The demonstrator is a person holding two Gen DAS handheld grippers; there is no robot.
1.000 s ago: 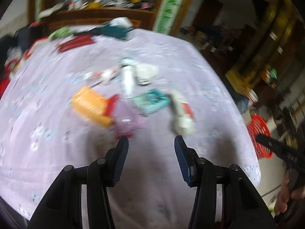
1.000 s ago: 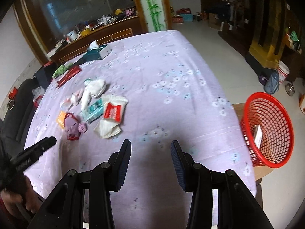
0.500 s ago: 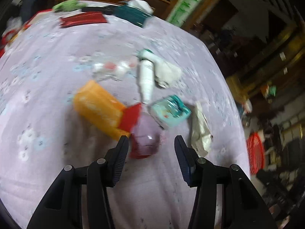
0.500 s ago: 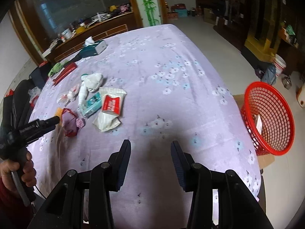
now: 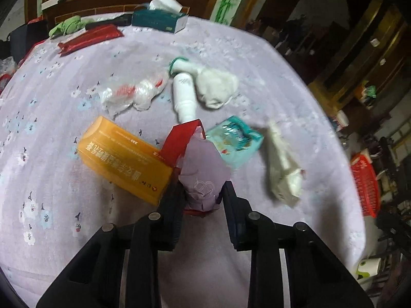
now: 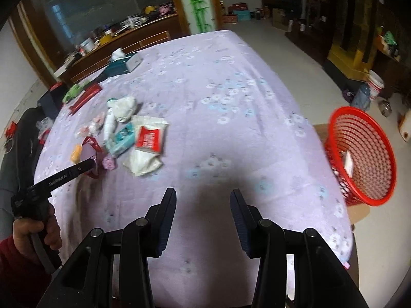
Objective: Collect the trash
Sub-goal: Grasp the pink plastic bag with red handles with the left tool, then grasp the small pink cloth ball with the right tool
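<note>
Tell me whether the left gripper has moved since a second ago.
Yes. The left gripper has advanced across the table toward the trash pile; its fingers now flank the purple packet beside the orange box, which earlier lay well ahead.

The left gripper (image 5: 203, 197) is covering the purple packet's (image 5: 203, 169) lower end, hiding contact. Motion is blurring the white pouch (image 5: 282, 169), lower right, and the frame edge is cropping the red basket (image 5: 364, 182).

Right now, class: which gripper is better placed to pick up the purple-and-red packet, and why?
Left. The left gripper has its jaws around the purple-and-red packet; the right gripper hangs open over bare tablecloth.
</note>
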